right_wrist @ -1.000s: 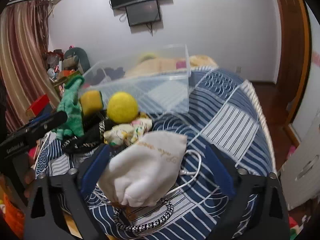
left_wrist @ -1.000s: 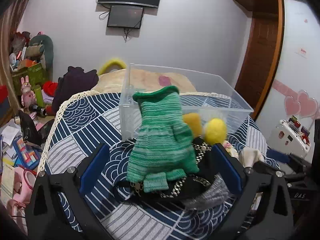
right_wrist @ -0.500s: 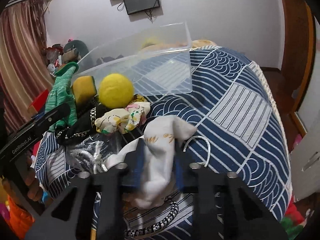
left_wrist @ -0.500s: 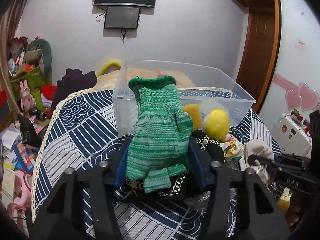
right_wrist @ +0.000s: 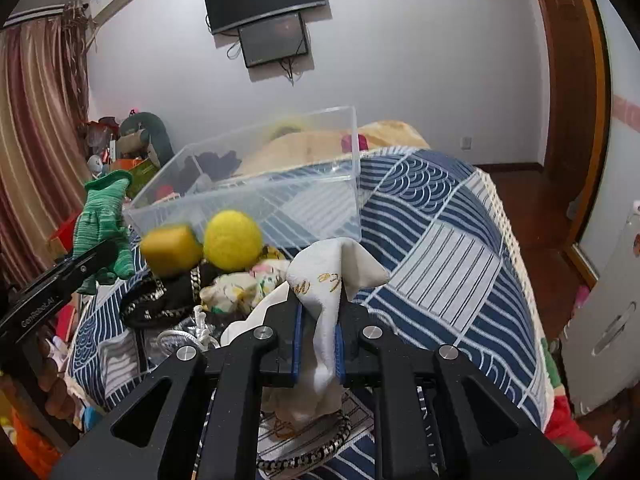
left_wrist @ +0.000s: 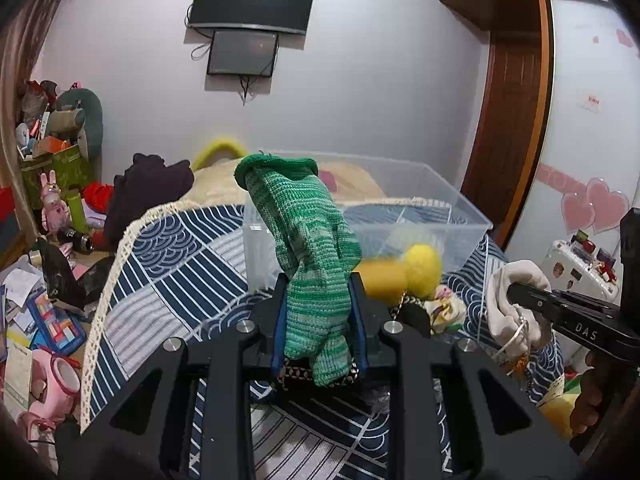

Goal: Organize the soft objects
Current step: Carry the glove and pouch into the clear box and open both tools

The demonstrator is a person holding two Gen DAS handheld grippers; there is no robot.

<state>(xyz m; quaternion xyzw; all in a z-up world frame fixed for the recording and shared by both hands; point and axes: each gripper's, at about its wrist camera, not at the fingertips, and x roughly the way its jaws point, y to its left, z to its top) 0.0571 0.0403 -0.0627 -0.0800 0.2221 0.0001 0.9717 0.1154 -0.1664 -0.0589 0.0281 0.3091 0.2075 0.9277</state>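
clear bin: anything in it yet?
Looks empty. Through the clear bin only the blue bedspread shows; green glove and white pouch are outside, gripped.

White wall [left_wrist: 380, 92] w/ TV [left_wrist: 252, 2], wood door [left_wrist: 508, 120], curtain [right_wrist: 36, 128].

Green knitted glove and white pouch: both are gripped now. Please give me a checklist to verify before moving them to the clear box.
1. Left gripper shut on green glove: ok.
2. Right gripper shut on white pouch: ok.
3. Glove free of the black chain bag beneath: cannot tell.
4. Pouch cord hanging loose, may snag: not ok.
5. Clear box open on top: ok.
6. Room inside box: ok; it looks mostly bare.
7. Yellow ball and sponge lie in front of the box: not ok, lift over them.
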